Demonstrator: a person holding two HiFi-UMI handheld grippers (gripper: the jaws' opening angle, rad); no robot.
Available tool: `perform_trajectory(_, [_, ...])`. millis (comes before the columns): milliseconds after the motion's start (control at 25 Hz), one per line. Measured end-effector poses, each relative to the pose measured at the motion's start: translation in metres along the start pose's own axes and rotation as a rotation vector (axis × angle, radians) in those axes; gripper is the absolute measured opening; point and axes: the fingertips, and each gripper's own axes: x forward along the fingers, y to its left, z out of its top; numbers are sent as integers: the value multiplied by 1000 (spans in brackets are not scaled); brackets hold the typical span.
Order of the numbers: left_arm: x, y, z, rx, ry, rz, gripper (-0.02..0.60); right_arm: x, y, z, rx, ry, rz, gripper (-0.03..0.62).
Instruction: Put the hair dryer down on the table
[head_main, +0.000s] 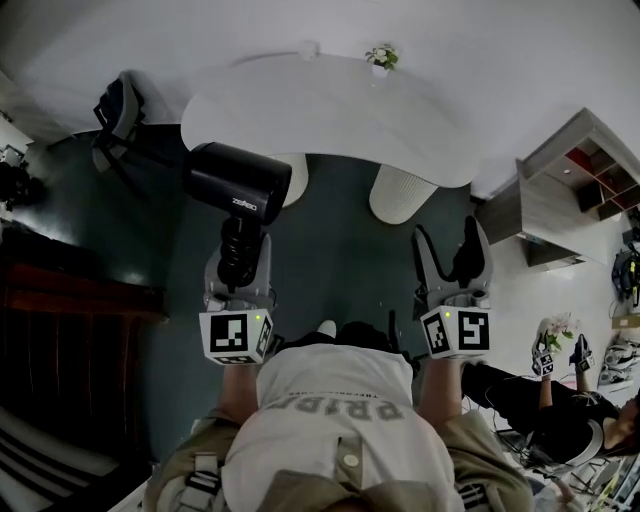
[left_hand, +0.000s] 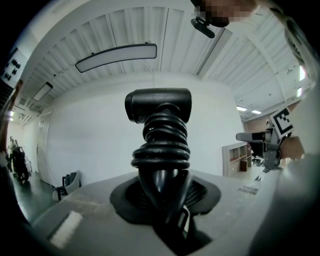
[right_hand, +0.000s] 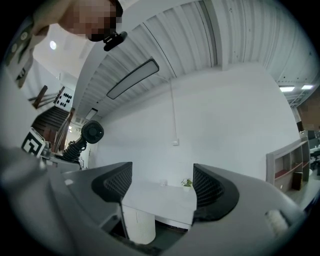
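The left gripper (head_main: 240, 262) (left_hand: 165, 200) is partly closed, its jaws clamped on the handle of the black hair dryer (head_main: 238, 182) (left_hand: 159, 105). The right gripper (head_main: 452, 248) (right_hand: 157, 185) stands well open with nothing between its ribbed pads; through the gap only the table beyond shows. Both grippers point forward, side by side and well apart, each with its marker cube nearest the person.

The dark floor (head_main: 330, 260) fills most of the head view. On it stands the white rounded table (head_main: 320, 110) (right_hand: 160, 200), ahead of both grippers, on thick white cylinder legs (head_main: 405, 195) (right_hand: 137, 225). To the right is an open shelf unit (head_main: 570, 185), and at the table's far left a dark chair (head_main: 120, 110).

The hair dryer is up in the air, not on the table: it stands upright above the left jaws, barrel on top (in the head view the barrel overlaps the table's near left edge). Its cord (head_main: 240, 245) (left_hand: 161, 150) is coiled around the handle just above the grip. From the right gripper view the dryer (right_hand: 92, 132) shows off to the left.

A small potted plant (head_main: 381, 57) (right_hand: 187, 183) sits at the table's far edge.
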Motion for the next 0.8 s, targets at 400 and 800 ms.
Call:
perform_trajectory(400, [26, 10, -21, -17, 4, -22, 146, 23, -9, -20, -6, 17, -34, 368])
perform_trajectory(800, [47, 17, -36, -7, -29, -5, 146, 50, -12, -36, -42, -4, -14, 368])
